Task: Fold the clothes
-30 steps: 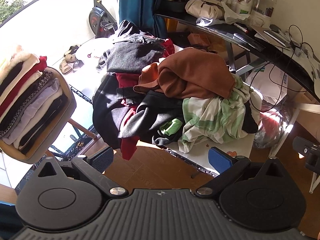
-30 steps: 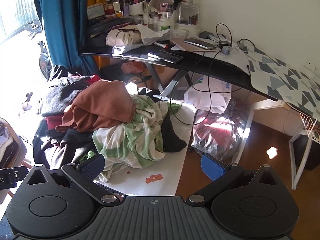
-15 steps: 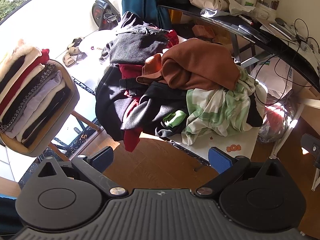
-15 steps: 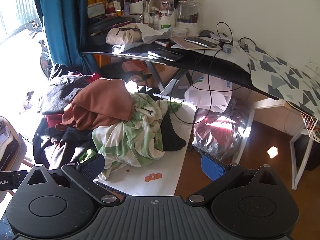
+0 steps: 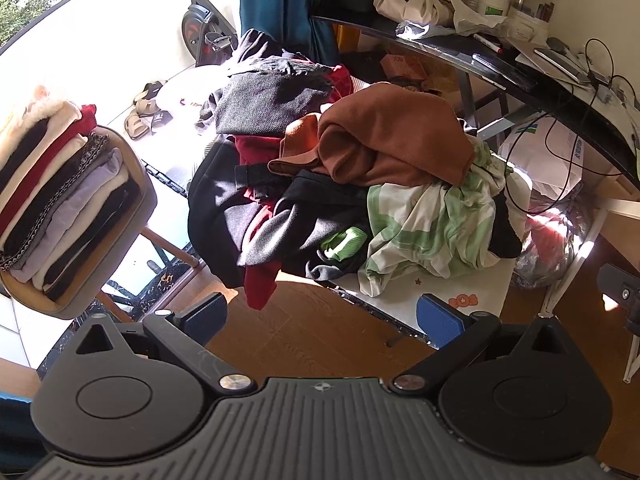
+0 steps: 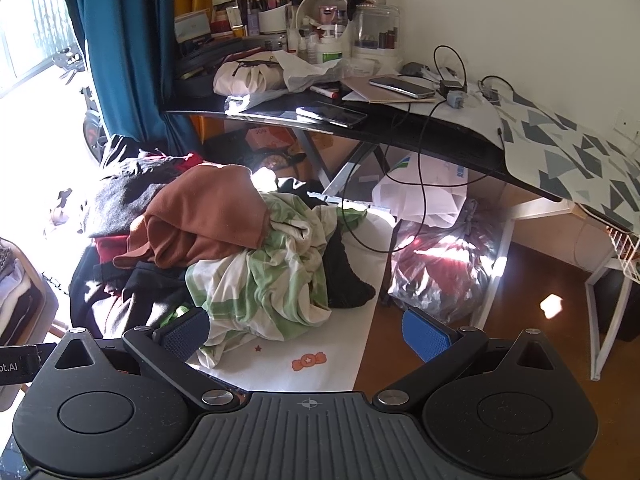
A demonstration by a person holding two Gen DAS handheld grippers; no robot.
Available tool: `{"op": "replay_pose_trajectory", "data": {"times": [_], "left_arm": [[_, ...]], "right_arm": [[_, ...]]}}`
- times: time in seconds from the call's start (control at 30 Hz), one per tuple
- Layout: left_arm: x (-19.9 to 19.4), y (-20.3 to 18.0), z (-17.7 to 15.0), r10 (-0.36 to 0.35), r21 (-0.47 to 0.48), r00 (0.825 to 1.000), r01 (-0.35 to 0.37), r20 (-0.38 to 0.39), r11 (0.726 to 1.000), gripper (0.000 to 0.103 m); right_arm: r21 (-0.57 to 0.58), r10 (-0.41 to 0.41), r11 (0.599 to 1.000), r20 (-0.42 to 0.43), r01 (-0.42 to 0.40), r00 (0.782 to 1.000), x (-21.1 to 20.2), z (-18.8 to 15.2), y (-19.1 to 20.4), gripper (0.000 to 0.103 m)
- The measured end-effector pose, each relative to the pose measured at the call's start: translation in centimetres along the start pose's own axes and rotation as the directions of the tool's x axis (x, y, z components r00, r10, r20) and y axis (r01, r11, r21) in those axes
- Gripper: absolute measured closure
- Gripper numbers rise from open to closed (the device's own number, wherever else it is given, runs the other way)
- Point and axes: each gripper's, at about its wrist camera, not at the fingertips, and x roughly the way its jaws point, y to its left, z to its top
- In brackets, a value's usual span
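A heap of unfolded clothes (image 5: 344,184) covers a low white table (image 6: 344,352), dark garments on its left side and a rust-brown sweater (image 5: 396,136) on top. Just beside the sweater, on the heap's right, lies a crumpled green-and-white striped shirt (image 6: 264,280). Left of the heap, well apart from it, a stack of folded clothes (image 5: 60,196) sits on a chair (image 5: 132,216). Behind the heap stands a black desk (image 6: 440,132) cluttered with phones, cables and cosmetics. The left hand-held gripper (image 5: 320,316) hovers above the wooden floor short of the heap, tilted down, its blue pads spread wide and holding nothing. The right hand-held gripper (image 6: 308,332) hangs level over the table's near edge, equally spread, empty, its left pad close to the striped shirt.
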Motion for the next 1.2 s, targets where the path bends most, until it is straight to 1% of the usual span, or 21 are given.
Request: {"op": "replay_pose_trajectory", "data": {"times": [0.6,1.07,1.2], "left_arm": [[0.2,-0.1,0.5,0.008,-0.009,1.000,-0.008,-0.005,1.000,0.000],[0.9,-0.2,0.8,0.012,-0.004,1.000,-0.012,-0.005,1.000,0.000],[1.1,0.2,0.9,0.016,-0.007,1.000,-0.016,-0.008,1.000,0.000]], "right_arm": [[-0.017,0.018,1.000,-0.011,-0.018,1.000,0.5,0.4,0.3,0.001],[-0.005,0.024,1.000,-0.019,-0.024,1.000,1.5,0.7,0.1,0.001],[-0.007,0.035,0.999,-0.041,-0.036,0.999,2.4,0.9,0.6,0.001]]}}
